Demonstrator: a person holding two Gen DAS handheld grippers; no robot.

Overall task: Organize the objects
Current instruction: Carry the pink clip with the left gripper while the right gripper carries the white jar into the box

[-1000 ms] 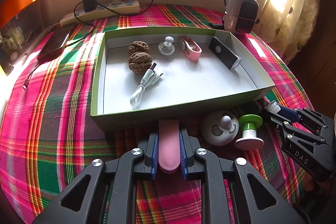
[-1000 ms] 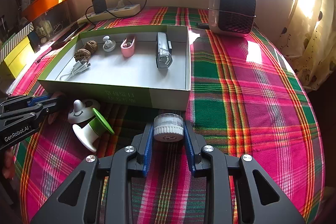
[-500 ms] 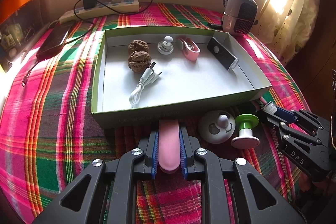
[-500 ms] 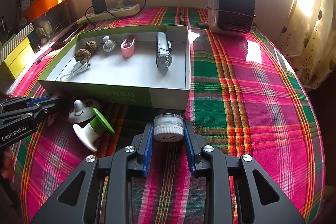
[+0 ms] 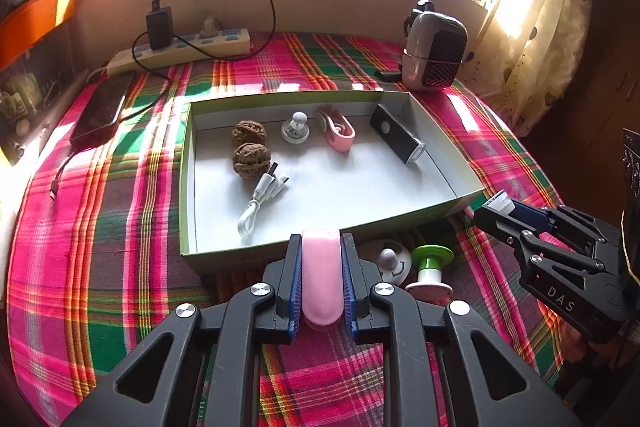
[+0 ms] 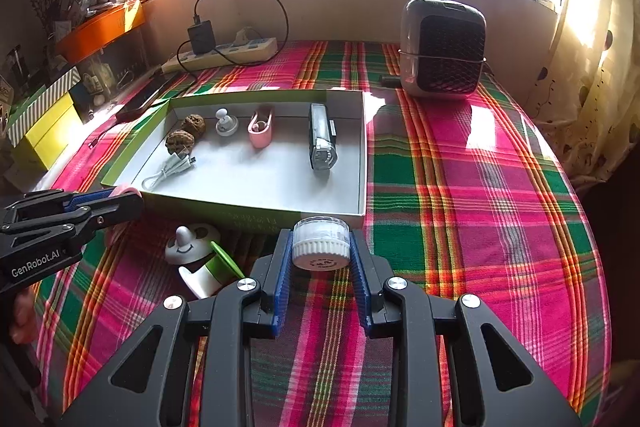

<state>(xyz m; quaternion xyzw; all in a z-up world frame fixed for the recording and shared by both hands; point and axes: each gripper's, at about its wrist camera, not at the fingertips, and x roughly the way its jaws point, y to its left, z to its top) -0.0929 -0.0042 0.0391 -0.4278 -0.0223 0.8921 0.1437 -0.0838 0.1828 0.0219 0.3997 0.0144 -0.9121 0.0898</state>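
Observation:
My left gripper (image 5: pixel 321 247) is shut on a pink oblong case (image 5: pixel 321 279) and holds it above the near wall of the green-rimmed box (image 5: pixel 188 163). My right gripper (image 6: pixel 321 247) is shut on a small clear jar with a white ribbed lid (image 6: pixel 321 244), near the box's front right corner (image 6: pixel 360 215). The box holds two walnuts (image 5: pixel 249 147), a white knob (image 5: pixel 296 129), a pink clip (image 5: pixel 338 131), a black flashlight (image 5: pixel 398 139) and a white USB cable (image 5: pixel 262 203).
A white smiley disc (image 5: pixel 388 261) and a green-and-white spool (image 5: pixel 430 267) lie on the plaid cloth in front of the box. A small heater (image 6: pixel 442 47), a power strip (image 5: pixel 180 51) and a phone (image 5: pixel 104 111) sit at the back.
Both grippers have risen and moved forward toward the box, each still holding its object. The pink case now overlaps the box's near wall.

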